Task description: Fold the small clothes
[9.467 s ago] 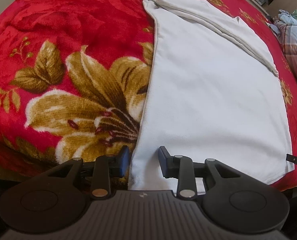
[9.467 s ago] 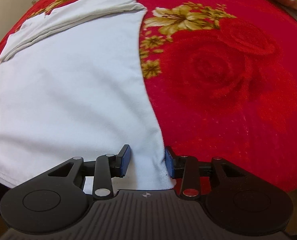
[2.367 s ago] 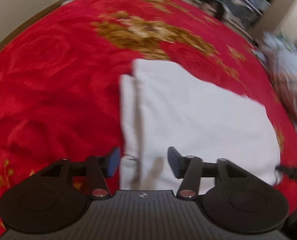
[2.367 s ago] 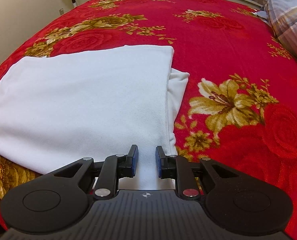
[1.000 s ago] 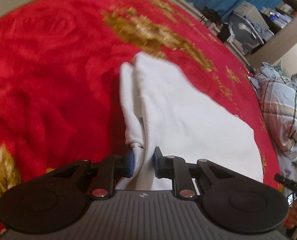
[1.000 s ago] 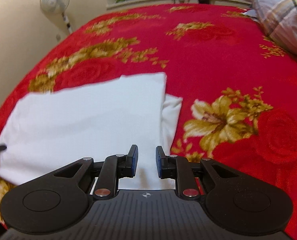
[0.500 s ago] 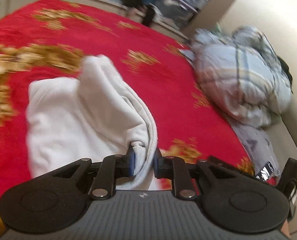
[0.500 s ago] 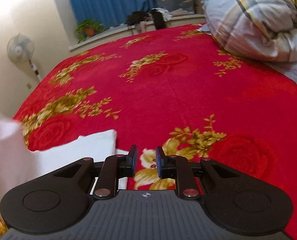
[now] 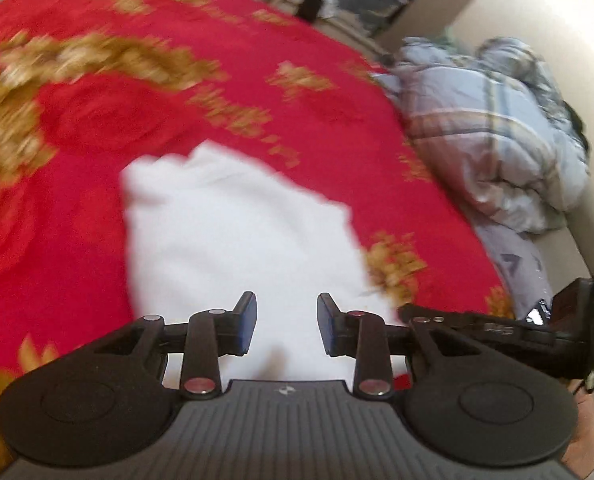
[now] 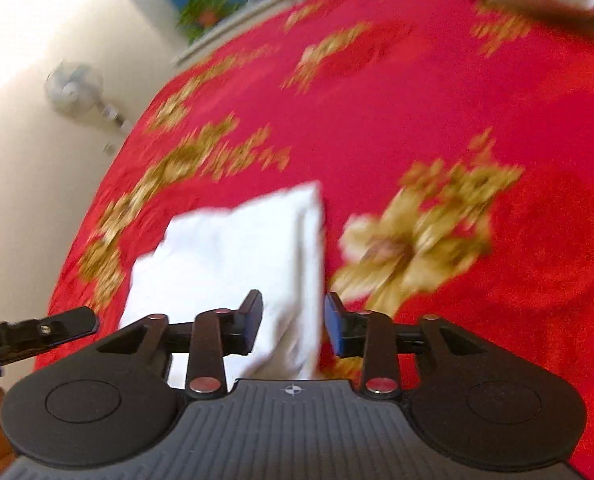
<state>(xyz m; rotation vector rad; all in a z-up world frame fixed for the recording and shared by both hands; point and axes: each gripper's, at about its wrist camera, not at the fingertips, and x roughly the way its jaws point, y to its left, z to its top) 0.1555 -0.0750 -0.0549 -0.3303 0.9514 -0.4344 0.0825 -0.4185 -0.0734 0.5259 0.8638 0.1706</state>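
Observation:
A white garment (image 9: 233,236) lies folded into a compact rectangle on the red flowered blanket (image 9: 109,120). My left gripper (image 9: 286,326) is open and empty just above the garment's near edge. In the right wrist view the garment (image 10: 233,256) shows its folded layers along the right side, and my right gripper (image 10: 293,324) is open and empty over its near right corner. The right gripper's body (image 9: 497,332) shows at the right of the left wrist view; the left gripper's finger (image 10: 37,334) shows at the left of the right wrist view. Both views are blurred.
A crumpled plaid quilt (image 9: 485,128) lies at the far right of the bed by the wall. A standing fan (image 10: 73,88) stands by the left wall. A potted plant (image 10: 205,12) and dark clutter sit on the ledge beyond the bed.
Both grippers have opened. The left one has let go of the white garment's fold, which now lies flat over the rest. The right gripper has swung back over the garment.

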